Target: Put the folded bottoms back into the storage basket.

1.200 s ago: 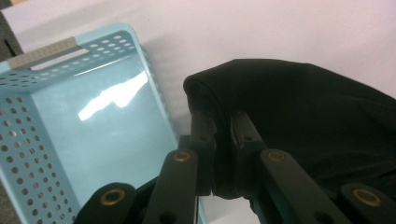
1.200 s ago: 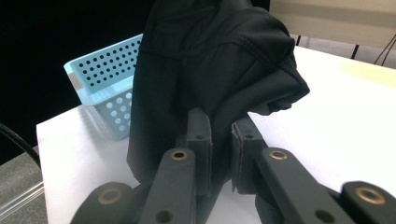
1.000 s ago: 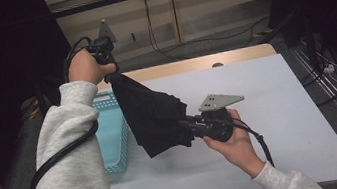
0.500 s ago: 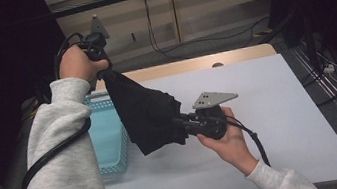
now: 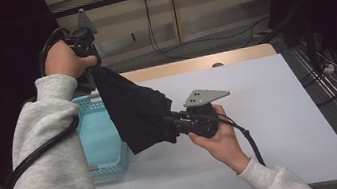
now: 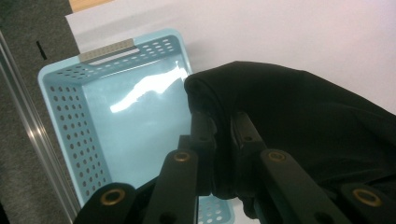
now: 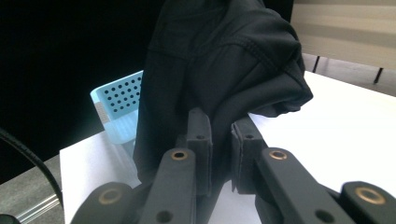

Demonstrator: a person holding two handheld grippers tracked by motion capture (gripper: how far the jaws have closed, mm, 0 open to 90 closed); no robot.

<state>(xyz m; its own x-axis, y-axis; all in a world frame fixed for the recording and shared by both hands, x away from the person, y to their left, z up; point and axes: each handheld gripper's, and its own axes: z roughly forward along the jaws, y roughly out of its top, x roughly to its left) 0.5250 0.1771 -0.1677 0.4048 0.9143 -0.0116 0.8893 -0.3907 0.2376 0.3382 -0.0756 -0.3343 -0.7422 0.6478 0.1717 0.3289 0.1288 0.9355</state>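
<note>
Left gripper [image 5: 94,77] — raised above the surface's [image 5: 280,108] far-left corner, jaws clenched on one edge of the black garment [image 5: 133,110]. Right gripper [image 5: 173,120] — lower, over the surface's middle, clamped on the garment's opposite edge. The cloth hangs stretched between them, beside a light-blue perforated basket [image 5: 100,140] at the left edge.

Left gripper [image 5: 95,75] high, right gripper [image 5: 173,121] low

We see a plain black fabric garment [image 5: 133,110], a light blue plastic basket [image 5: 100,140] dotted with round holes, and a white tabletop [image 5: 280,108].
</note>
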